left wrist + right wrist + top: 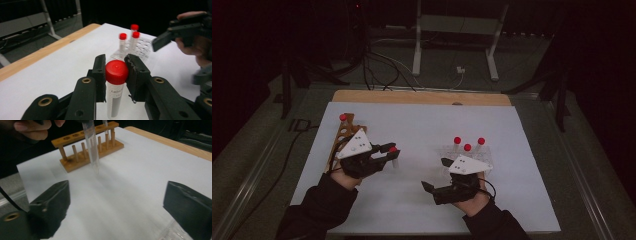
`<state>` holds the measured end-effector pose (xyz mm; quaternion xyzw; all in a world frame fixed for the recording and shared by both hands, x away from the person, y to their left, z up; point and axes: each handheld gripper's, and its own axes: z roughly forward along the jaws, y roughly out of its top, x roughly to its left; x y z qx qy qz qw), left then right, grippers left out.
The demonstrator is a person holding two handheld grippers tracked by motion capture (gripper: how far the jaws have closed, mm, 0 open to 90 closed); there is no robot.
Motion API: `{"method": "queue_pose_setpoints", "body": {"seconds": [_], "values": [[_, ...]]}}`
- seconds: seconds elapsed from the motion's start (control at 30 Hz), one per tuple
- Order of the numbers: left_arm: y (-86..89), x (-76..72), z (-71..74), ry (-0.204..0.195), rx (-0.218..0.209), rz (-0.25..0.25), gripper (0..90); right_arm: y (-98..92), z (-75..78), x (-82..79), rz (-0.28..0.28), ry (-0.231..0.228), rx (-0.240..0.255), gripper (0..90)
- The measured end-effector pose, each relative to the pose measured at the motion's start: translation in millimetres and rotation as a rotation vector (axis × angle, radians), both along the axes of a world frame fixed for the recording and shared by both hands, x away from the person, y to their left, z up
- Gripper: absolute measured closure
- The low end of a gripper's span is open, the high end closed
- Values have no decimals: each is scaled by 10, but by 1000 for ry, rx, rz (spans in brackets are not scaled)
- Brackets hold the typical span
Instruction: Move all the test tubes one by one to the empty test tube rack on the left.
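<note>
One red-capped tube (115,87) is clamped at its cap in the left gripper (388,150), held upright above the tabletop (422,125) near the left edge, just beside the wooden rack (341,137). Right gripper (436,175) jaws stand wide with nothing between them, near the front edge. Three more capped tubes (467,145) stand in the clear rack (142,48) toward the right edge.

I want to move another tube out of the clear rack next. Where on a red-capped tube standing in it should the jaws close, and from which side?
Probably just under the red cap of the nearest tube: the caps stand clear above the clear rack, while the bodies sit in its holes. Come in level from the person's side, jaws either side of the neck, as the left gripper holds its tube.
</note>
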<state>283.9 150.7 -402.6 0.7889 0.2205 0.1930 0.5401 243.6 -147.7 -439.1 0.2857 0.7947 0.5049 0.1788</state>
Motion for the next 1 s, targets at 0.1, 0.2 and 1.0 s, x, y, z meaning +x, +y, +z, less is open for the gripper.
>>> {"method": "queue_pose_setpoints", "body": {"seconds": [0.1, 0.2, 1.0], "values": [[84, 43, 51, -7, -3, 34, 718, -18, 9, 0, 18, 5, 13, 21], [167, 90, 91, -13, -2, 67, 718, -35, 18, -4, 39, 10, 20, 15], [849, 393, 216, -40, -15, 326, 718, -79, 42, -13, 74, 4, 44, 15]]}}
